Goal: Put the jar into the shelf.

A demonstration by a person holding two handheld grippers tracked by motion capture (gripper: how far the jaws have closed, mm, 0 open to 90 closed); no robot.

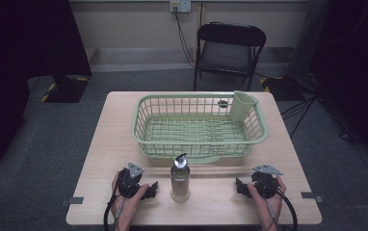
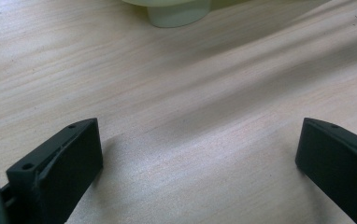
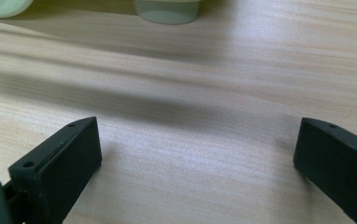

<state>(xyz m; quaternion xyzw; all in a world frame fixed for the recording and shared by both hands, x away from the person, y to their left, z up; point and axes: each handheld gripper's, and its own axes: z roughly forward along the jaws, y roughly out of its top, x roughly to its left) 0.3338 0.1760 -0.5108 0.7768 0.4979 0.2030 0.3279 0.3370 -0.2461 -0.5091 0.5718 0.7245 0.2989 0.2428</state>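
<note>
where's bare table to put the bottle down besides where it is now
Bare wood lies between the bottle and each tongs, left and right, and along the table edges either side of the basket. The strip between bottle and basket is tight.

A: anyone make out the small dark round thing [image 1: 223,103] behind the pale green plastic lattice basket [image 1: 141,126]? Too tiny for me.

B: nope. Also the basket's pale green foot [image 2: 179,14] gets chopped by the top edge in the left gripper view, and it's blurry.
</note>
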